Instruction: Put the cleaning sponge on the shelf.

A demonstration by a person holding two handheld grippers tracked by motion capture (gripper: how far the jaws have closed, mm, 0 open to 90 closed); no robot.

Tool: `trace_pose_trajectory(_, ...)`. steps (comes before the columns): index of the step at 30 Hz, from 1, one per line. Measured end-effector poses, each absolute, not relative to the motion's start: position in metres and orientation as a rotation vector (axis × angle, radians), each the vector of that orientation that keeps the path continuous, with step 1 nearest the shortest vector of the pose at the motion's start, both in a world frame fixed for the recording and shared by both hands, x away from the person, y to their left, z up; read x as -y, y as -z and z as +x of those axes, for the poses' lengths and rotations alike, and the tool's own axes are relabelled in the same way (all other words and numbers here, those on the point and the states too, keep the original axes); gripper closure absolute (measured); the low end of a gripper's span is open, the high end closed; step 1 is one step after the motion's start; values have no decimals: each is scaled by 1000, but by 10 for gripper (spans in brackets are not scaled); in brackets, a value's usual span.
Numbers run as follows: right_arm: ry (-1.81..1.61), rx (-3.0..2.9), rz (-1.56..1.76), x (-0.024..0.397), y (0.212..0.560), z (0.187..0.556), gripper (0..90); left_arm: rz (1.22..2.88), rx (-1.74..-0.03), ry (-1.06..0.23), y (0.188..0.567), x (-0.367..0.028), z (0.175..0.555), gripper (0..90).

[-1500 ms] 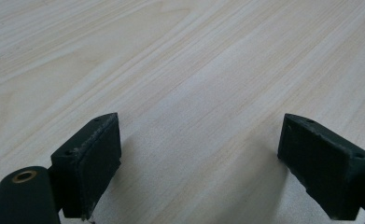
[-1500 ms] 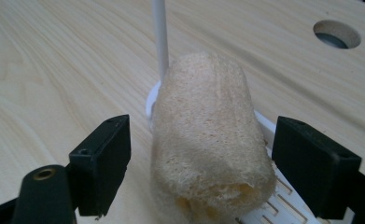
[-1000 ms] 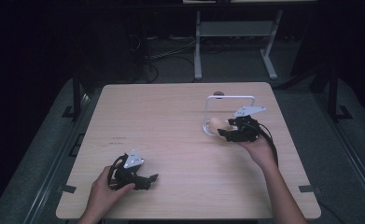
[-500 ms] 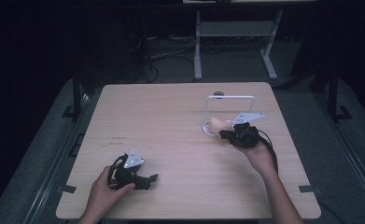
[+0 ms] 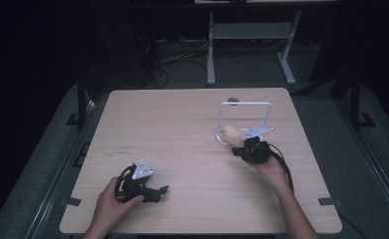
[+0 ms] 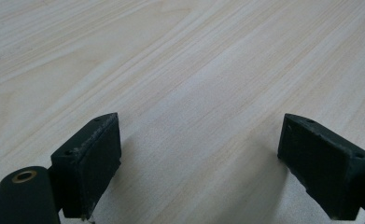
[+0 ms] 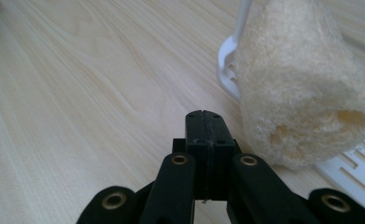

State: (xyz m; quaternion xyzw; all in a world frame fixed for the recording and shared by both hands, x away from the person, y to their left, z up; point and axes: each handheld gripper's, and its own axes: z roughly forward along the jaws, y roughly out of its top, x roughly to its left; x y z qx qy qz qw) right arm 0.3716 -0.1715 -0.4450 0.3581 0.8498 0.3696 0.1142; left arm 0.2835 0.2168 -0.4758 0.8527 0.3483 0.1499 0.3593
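Observation:
A pale, fibrous loofah sponge (image 5: 230, 133) lies on the base of a white wire rack (image 5: 245, 104) at the table's right. In the right gripper view the loofah (image 7: 297, 88) looms just right of my right gripper (image 7: 204, 126), whose jaws are shut together with nothing between them. From above, the right gripper (image 5: 242, 149) sits low beside the loofah on its near side. My left gripper (image 5: 162, 191) rests near the front left edge. Its jaws (image 6: 199, 158) stand wide open over bare wood.
The light wooden table (image 5: 182, 129) has open room across its middle and left. The rack's upright white frame (image 7: 242, 18) and slotted base (image 7: 357, 168) stand right behind and beside the loofah. Dark floor, cables and a metal stand lie beyond the far edge.
My right hand has sunk toward the table and slid slightly toward the near edge, beside the loofah. The left hand has not moved.

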Motion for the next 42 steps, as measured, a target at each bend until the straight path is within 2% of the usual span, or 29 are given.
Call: trace_pose_trajectory(42, -1047, -2299, 1202, 203, 451, 389, 899, 2199, -899, -386, 476, -217, 284, 128)
